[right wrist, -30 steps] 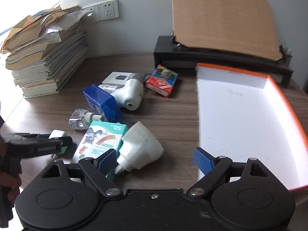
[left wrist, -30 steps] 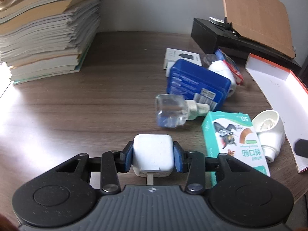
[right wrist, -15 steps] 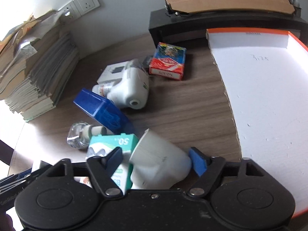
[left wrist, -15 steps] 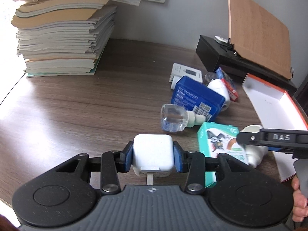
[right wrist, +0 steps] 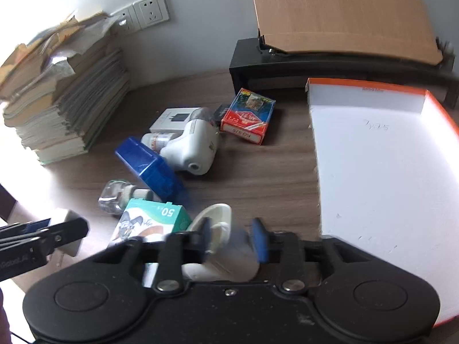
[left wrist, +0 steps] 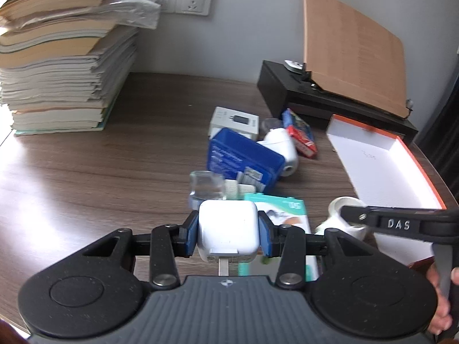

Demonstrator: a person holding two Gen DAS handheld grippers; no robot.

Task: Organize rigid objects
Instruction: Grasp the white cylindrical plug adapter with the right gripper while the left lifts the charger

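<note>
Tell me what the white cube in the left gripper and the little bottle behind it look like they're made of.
White cube: apparently smooth, slightly glossy hard plastic, with rounded corners and a soft sheen. Little bottle: clear glass or hard plastic, see-through with bright glints; its ribbed neck looks like white plastic.

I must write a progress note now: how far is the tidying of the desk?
Done: nothing; the orange-edged box holds nothing yet. In hand: the left gripper is shut on the white charger; the right gripper is closing around the white plug-in device. Left on the desk: blue case, card pack, green carton, clear bottle.
</note>
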